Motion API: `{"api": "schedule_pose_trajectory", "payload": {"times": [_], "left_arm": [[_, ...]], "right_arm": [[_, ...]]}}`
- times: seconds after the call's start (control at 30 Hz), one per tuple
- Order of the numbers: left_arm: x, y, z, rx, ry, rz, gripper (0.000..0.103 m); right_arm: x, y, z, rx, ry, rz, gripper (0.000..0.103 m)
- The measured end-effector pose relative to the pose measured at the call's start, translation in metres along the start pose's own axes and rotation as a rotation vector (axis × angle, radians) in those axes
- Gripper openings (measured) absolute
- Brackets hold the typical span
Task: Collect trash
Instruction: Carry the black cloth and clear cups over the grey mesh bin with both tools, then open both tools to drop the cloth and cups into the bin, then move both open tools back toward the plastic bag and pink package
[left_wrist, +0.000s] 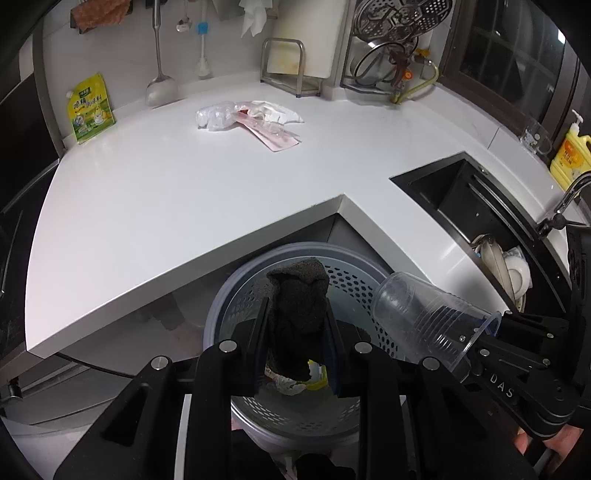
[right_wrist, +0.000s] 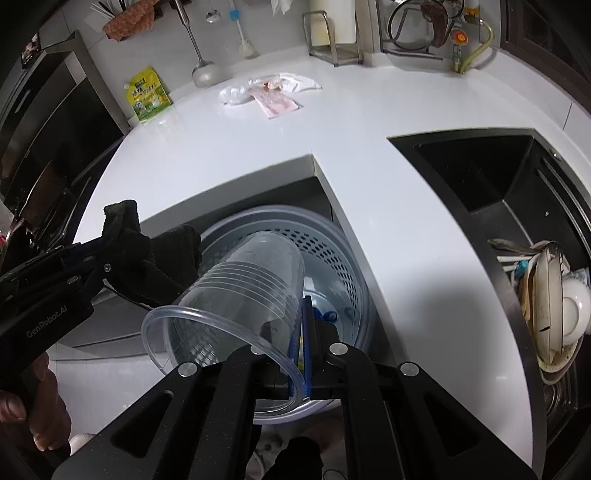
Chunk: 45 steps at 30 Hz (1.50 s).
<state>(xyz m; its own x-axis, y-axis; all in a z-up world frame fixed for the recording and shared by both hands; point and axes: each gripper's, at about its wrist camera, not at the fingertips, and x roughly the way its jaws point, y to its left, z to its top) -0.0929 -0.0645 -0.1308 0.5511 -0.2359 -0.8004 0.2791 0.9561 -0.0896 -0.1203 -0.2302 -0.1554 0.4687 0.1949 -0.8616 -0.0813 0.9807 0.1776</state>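
Gripping dark sponge (left_wrist: 297, 306) upright, left gripper (left_wrist: 295, 325); right gripper (right_wrist: 291, 332) pinching tilted cup's (right_wrist: 240, 295) rim, base toward bin (left_wrist: 354, 291).

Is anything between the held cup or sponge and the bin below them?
Nothing visible. The cup and sponge hang over the open bin, whose mouth is uncovered; some trash lies inside.

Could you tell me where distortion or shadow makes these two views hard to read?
Left wrist view: fisheye bends the countertop edge; the dark sponge shows little detail. Right wrist view: black corners, and a shadow falls on the counter right of the bin.
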Motion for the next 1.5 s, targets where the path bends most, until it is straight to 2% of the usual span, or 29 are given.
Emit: {"api": "schedule_pose_trajectory", "payload": {"times": [0.4, 1.0, 1.07, 1.1, 1.13, 1.17, 1.23, 1.27, 1.33, 1.43, 1.5], "left_arm": [[0.014, 0.003, -0.004, -0.009, 0.040, 0.022, 0.025], [0.022, 0.010, -0.008, -0.033, 0.086, 0.056, 0.028], [0.023, 0.012, -0.008, -0.042, 0.095, 0.058, 0.031], [0.023, 0.013, -0.008, -0.045, 0.097, 0.057, 0.032], [0.023, 0.014, -0.008, -0.048, 0.099, 0.056, 0.034], [0.023, 0.014, -0.008, -0.049, 0.100, 0.056, 0.038], [0.022, 0.015, -0.009, -0.049, 0.095, 0.060, 0.050], [0.021, 0.015, -0.009, -0.052, 0.089, 0.062, 0.055], [0.020, 0.016, -0.008, -0.054, 0.090, 0.062, 0.055], [0.020, 0.018, -0.008, -0.062, 0.093, 0.074, 0.065], [0.019, 0.021, -0.008, -0.071, 0.090, 0.071, 0.068]], "right_arm": [[0.023, 0.004, -0.001, -0.010, 0.048, 0.017, 0.003], [0.033, 0.002, -0.001, -0.013, 0.088, 0.024, 0.005], [0.033, 0.002, -0.001, -0.013, 0.088, 0.020, 0.007], [0.033, 0.001, -0.001, -0.011, 0.088, 0.017, 0.011], [0.033, 0.001, 0.000, -0.008, 0.087, 0.015, 0.019], [0.032, 0.000, 0.000, -0.005, 0.083, 0.011, 0.028], [0.029, -0.001, 0.001, -0.002, 0.069, 0.006, 0.034], [0.029, -0.001, 0.001, 0.000, 0.067, 0.005, 0.035], [0.028, -0.003, 0.002, 0.004, 0.063, 0.004, 0.037], [0.025, -0.005, 0.003, 0.014, 0.050, 0.004, 0.046], [0.024, -0.006, 0.004, 0.017, 0.043, 0.006, 0.046]]}}
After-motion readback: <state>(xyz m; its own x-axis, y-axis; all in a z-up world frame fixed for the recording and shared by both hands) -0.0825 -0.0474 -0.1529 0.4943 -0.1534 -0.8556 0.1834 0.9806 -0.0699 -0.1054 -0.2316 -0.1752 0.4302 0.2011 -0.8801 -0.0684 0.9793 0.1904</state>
